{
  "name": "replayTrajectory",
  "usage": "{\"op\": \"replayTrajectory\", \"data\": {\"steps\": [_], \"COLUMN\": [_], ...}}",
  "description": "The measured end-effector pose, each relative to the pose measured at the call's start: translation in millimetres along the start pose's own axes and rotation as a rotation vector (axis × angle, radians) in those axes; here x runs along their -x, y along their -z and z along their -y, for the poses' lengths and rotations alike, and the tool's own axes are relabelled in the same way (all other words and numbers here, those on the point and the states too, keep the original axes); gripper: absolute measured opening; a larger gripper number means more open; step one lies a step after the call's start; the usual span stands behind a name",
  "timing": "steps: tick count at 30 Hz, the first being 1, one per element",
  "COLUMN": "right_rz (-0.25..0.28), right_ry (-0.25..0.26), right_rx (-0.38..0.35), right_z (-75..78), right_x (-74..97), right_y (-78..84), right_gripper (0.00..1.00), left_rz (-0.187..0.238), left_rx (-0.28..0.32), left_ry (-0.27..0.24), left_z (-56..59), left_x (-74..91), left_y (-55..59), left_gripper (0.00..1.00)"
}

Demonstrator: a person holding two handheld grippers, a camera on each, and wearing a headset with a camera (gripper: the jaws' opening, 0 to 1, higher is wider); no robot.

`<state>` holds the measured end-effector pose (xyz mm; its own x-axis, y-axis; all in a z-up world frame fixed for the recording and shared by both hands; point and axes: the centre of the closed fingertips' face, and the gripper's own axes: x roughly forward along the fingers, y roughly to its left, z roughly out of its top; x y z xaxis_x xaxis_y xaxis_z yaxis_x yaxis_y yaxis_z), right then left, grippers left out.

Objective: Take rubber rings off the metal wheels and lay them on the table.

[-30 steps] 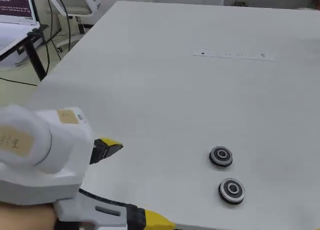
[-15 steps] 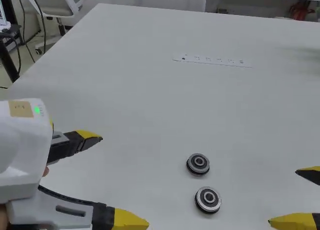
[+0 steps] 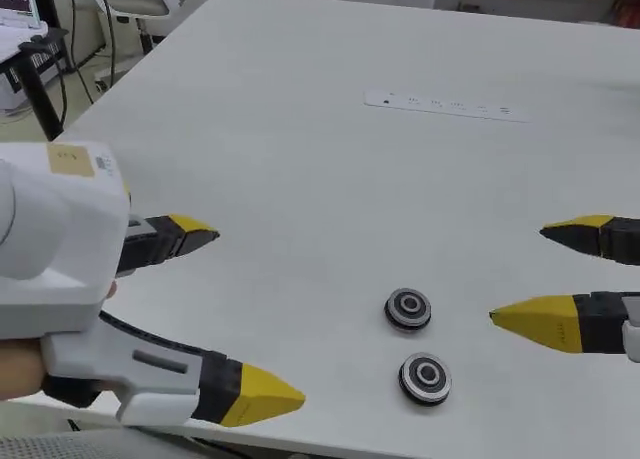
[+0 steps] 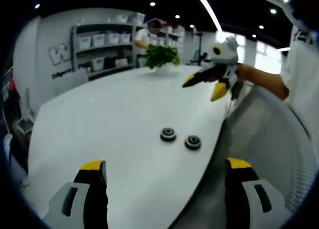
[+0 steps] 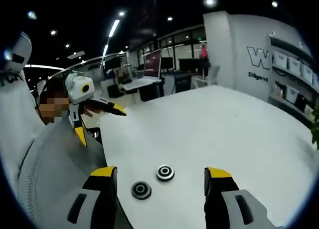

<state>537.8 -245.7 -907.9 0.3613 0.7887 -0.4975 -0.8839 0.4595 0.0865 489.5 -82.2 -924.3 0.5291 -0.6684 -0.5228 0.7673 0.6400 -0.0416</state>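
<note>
Two small round metal wheels, each w/ a black rubber ring round it, lie flat side by side near the front edge of the white bench: the farther wheel and the nearer wheel, close but not touching afaict. Rings look to be on both, so imo the task hasn't really got going. The left gripper hovers left of them, yellow-tipped jaws spread wide w/ nothing between. The right gripper sits on the other side, jaws also spread and empty. Both point inward at the wheels, which makes sense: prob one pins a wheel down while the other peels the ring, since a loose wheel would likely just slide on that smooth top. Both gripper views have the pair pretty much ahead, btwn the jaws. A long white power strip lies well behind, out of the way, so there's lots of bare bench for laying rings.
</note>
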Motion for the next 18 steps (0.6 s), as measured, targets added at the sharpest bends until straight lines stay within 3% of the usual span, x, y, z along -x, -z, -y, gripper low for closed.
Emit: {"op": "replayTrajectory", "data": {"steps": [4, 7, 11, 18], "right_rz": [-0.005, -0.045, -0.08, -0.066], "right_ry": [-0.03, -0.046, -0.071, -0.143], "right_rx": [-0.049, -0.025, 0.001, 0.029], "right_z": [-5.8, -10.4, -15.2, -32.9], "right_x": [-0.7, -1.8, -7.1, -13.5], "right_y": [17.5, 27.9, 34.9, 34.8], "right_gripper": [0.67, 0.63, 0.62, 0.57], "left_rz": [-0.003, -0.015, -0.009, 0.007], "left_rx": [0.012, 0.017, 0.034, 0.049], "left_ry": [0.004, -0.001, -0.006, -0.001], "left_z": [1.4, 0.1, -1.9, -0.4], "left_x": [-1.0, -1.5, -1.8, -4.1], "left_y": [3.4, 8.0, 8.3, 7.8], "left_gripper": [1.0, 1.0, 1.0, 1.0]}}
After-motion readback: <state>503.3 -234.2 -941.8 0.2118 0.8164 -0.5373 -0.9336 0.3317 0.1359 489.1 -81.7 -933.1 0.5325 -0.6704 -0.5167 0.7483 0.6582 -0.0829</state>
